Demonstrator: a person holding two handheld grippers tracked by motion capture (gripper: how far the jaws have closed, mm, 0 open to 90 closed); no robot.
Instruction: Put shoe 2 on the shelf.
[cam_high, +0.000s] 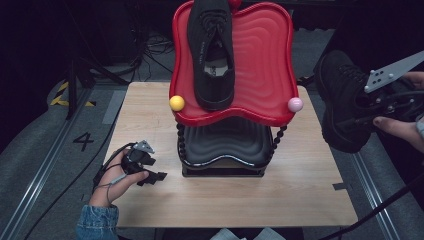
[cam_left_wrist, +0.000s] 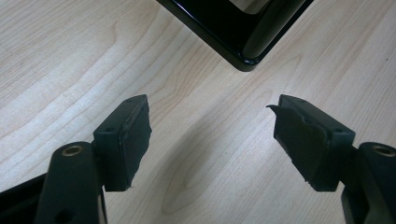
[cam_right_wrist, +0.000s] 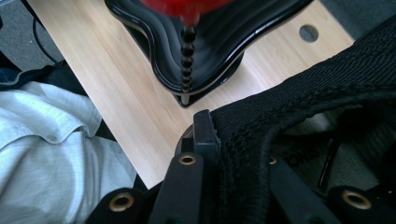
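Nearest the person, the left gripper (cam_high: 150, 174) rests low on the table (cam_high: 310, 200) at about 8 o'clock from the rack, its jaws standing wide apart with nothing between them; in the left gripper view only bare wood lies in the gap, and a corner of the rack's black base (cam_left_wrist: 243, 46) sits beyond at 12 o'clock. Farther out, at 3 o'clock off the table's right edge, the right gripper (cam_high: 365, 117) is clamped nearly closed on the collar of a black shoe (cam_high: 342, 100), held in the air; the right gripper view shows one jaw outside the knit rim (cam_right_wrist: 289, 107) and the other inside the opening. Farthest, on the red tray (cam_high: 265, 65) topping the rack, a second shoe (cam_high: 212, 55) lies with its long axis running 12 to 6, heel toward the person, on the tray's left half. The tray's bare right half lies at roughly 10 o'clock from the held shoe, and the right hand is much the nearer to it; the shoe would likely need its long axis turned parallel to its mate.
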